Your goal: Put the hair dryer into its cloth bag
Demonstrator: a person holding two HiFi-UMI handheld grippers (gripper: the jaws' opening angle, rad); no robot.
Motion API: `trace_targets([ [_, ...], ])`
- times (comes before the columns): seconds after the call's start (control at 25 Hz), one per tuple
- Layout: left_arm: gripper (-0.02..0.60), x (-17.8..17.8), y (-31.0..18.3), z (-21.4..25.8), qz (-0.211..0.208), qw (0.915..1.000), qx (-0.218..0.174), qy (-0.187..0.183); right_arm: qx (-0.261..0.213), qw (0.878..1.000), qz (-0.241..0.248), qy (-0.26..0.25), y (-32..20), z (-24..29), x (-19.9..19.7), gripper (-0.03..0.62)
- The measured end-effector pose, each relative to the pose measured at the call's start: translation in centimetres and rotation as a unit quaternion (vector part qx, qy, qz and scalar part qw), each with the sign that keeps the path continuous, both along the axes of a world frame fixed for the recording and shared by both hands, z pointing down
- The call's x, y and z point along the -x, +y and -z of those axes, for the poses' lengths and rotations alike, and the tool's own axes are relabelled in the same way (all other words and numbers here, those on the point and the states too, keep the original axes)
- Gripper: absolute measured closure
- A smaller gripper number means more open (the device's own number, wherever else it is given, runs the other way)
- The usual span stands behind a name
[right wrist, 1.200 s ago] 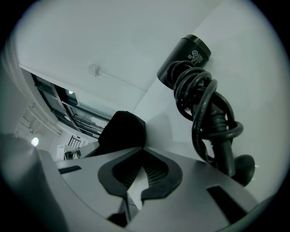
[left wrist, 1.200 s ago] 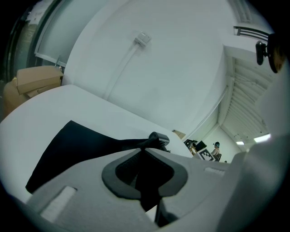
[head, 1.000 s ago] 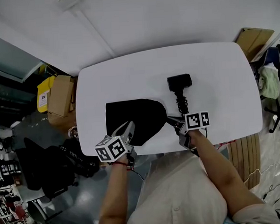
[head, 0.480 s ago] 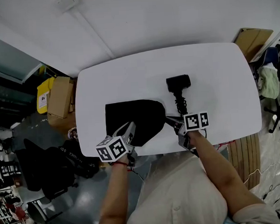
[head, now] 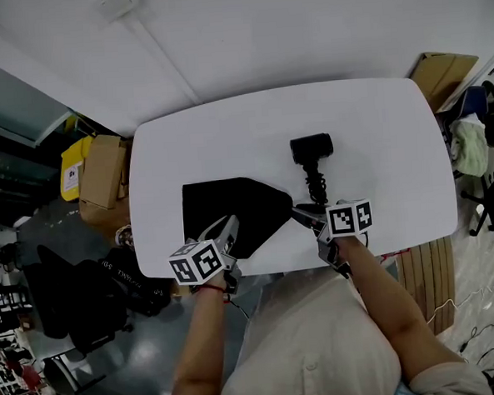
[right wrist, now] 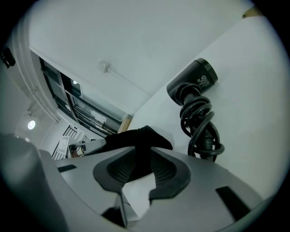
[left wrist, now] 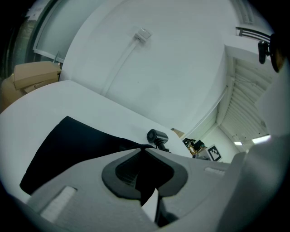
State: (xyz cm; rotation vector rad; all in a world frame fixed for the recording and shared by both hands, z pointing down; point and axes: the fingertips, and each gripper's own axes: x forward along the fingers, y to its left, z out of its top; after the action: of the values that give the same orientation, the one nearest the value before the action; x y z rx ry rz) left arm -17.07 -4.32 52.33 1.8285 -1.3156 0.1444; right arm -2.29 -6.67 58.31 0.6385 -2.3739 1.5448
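At the far left of the head view, cardboard boxes (head: 103, 168) stand on the floor beside the white table (head: 376, 126). On the table's left-centre lies the black cloth bag (head: 231, 206), flat, its pointed end reaching toward the right. The left gripper (head: 230, 227) sits at the bag's lower edge, near the table's near side; in the left gripper view its fingers (left wrist: 81, 181) are drawn nearly together and pinch a fold of the black cloth.

Just right of the bag's tip, the right gripper (head: 302, 216) points in from the lower right. Its fingers (right wrist: 208, 181) have just been opening: they stand a little apart, a strip of the bag's cloth runs up between them, and the pads no longer press on it.

The hair dryer (head: 311, 148) lies on the table above the right gripper, right of the bag and outside it, its coiled cord (head: 315, 184) trailing down toward that gripper.
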Motion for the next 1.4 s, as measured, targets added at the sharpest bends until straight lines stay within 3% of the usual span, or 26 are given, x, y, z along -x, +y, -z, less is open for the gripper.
trace_targets([
  [0.28, 0.551, -0.4, -0.2, -0.1, -0.006, 1.0, 0.0, 0.003, -0.082, 0.996, 0.017, 0.037, -0.2, 3.2, -0.9, 0.461],
  [0.6, 0.551, -1.0, -0.3, -0.3, -0.013, 0.9999, 0.002, 0.007, -0.195, 0.977, 0.008, 0.089, -1.3, 7.7, -2.4, 0.45],
  [1.0, 0.551, -1.6, -0.3, -0.3, -0.019, 0.9998, 0.001, 0.01, -0.24, 0.966, -0.019, 0.096, -1.4, 11.5, -4.1, 0.41],
  [1.4, 0.551, -2.0, -0.3, -0.5, -0.022, 0.9997, 0.003, 0.011, -0.251, 0.956, -0.038, 0.145, -2.2, 10.6, -5.7, 0.355],
])
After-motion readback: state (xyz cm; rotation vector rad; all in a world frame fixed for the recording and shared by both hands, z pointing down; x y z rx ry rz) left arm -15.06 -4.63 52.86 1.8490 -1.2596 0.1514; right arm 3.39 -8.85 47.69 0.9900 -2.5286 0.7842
